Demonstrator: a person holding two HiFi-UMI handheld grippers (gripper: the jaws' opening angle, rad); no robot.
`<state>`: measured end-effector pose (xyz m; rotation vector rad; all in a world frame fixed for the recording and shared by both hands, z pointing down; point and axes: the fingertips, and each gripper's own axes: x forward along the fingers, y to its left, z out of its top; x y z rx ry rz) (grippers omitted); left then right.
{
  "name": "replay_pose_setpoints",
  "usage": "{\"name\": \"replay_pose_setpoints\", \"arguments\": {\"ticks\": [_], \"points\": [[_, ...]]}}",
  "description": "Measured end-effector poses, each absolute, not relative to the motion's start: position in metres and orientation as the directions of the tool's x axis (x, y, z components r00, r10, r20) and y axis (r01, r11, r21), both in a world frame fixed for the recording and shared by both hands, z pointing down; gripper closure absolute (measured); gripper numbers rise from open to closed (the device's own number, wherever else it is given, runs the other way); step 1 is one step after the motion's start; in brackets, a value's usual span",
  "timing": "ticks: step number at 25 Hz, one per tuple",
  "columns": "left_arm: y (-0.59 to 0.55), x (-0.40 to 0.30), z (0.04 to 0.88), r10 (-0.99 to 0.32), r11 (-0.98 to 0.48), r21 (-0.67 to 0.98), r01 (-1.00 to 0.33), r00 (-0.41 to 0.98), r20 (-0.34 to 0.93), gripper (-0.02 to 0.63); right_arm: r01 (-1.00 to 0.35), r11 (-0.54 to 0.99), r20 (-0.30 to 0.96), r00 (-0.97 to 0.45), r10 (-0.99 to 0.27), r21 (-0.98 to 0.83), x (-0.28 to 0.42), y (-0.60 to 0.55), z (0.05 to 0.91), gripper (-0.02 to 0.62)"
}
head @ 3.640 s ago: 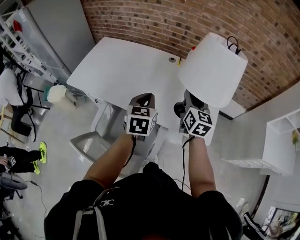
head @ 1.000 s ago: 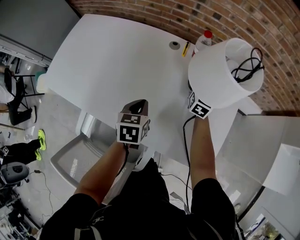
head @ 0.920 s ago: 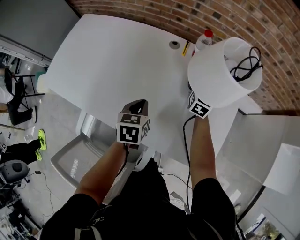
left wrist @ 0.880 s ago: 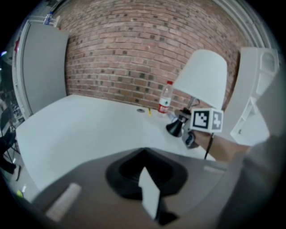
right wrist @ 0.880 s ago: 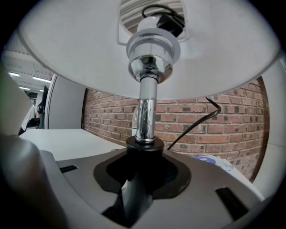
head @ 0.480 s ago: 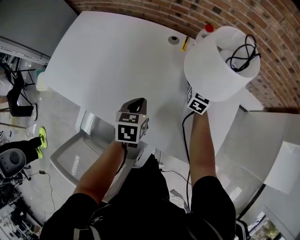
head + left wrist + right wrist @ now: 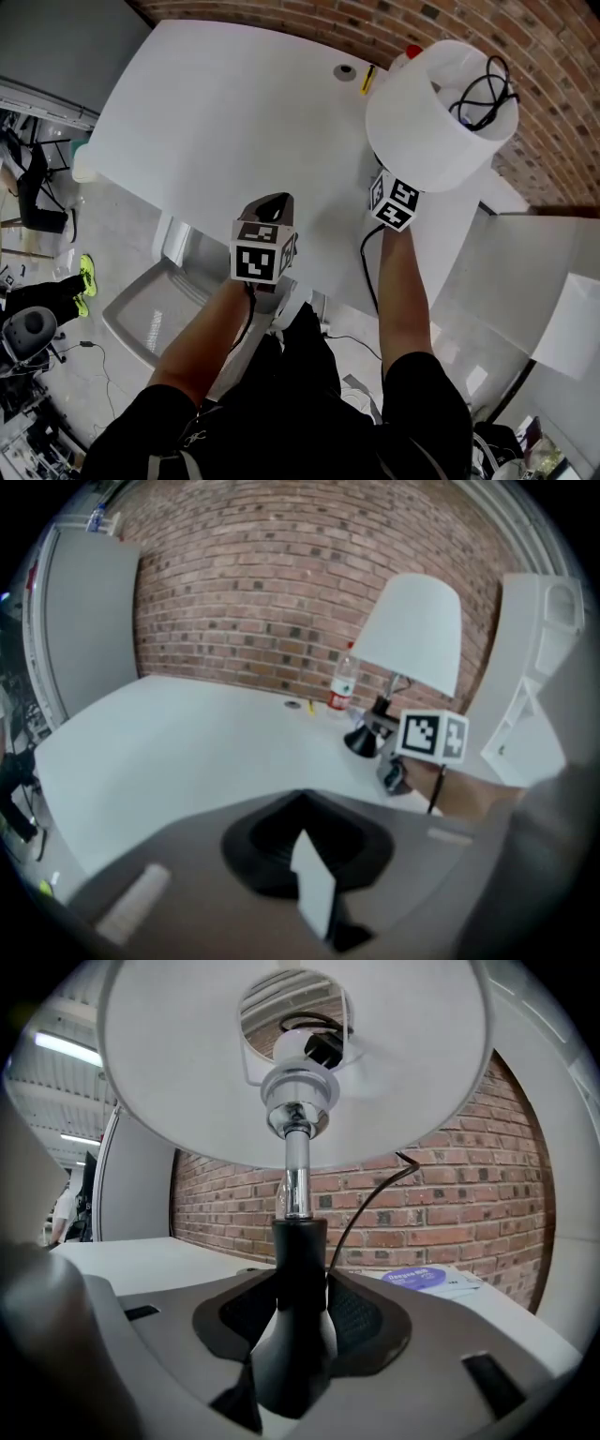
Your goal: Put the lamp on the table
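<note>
My right gripper (image 7: 292, 1333) is clamped on the lamp (image 7: 436, 112). In the right gripper view its jaws sit close on either side of the lamp's black neck (image 7: 298, 1269), just above where it flares out, and the chrome stem (image 7: 293, 1176) rises straight up into the white shade. The lamp stands upright. A black cord (image 7: 478, 86) is bundled into the open top of the shade.

In the left gripper view the lamp's base (image 7: 361, 742) is down at the white table (image 7: 234, 112), at the far right end near the brick wall (image 7: 262, 574) and just beside a bottle (image 7: 342, 682) with a red cap. I cannot tell whether the base is touching the tabletop.

My right forearm (image 7: 403, 291) reaches straight forward over the near edge of the table, with the marker cube just under the shade's rim.

My left gripper (image 7: 267, 214) has its jaws together with nothing between them. It is held at the table's near edge, pointing forward, well apart from the lamp, with the left forearm (image 7: 211, 328) angled in from below
</note>
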<state>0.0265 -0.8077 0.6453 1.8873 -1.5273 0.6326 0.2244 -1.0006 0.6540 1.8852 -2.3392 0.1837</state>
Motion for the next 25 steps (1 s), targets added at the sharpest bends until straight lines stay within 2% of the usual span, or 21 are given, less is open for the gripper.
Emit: {"name": "replay_pose_setpoints", "arguments": {"ticks": [6,8,10,12,22,25], "points": [[-0.797,0.032,0.631,-0.688,-0.161,0.169,-0.972,0.233,0.688,0.609,-0.984,0.177,0.292,-0.168,-0.942,0.006,0.229,-0.953,0.663,0.454],[-0.791,0.034,0.622,-0.695,-0.171,0.172,-0.970,0.243,0.677,0.609,-0.986,0.169,0.323,-0.160,-0.933,-0.001,0.227,-0.933,0.662,0.490],[-0.784,0.036,0.611,-0.706,-0.181,0.182,-0.966,0.257,0.660,0.609,-0.988,0.153,0.358,-0.137,-0.924,0.017,0.225,-0.911,0.659,0.570],[-0.775,0.040,0.597,-0.719,-0.194,0.193,-0.962,0.273,0.639,0.609,-0.989,0.145,0.386,-0.123,-0.914,0.029,0.221,-0.889,0.651,0.595],[-0.707,0.043,0.519,-0.788,-0.250,0.205,-0.946,0.322,0.526,0.609,-0.990,0.129,0.478,-0.139,-0.867,-0.054,0.191,-0.777,0.571,0.597],[-0.677,0.035,0.496,-0.809,-0.259,0.198,-0.945,0.325,0.491,0.609,-0.986,0.134,0.458,-0.163,-0.874,-0.096,0.174,-0.735,0.541,0.597]]}}
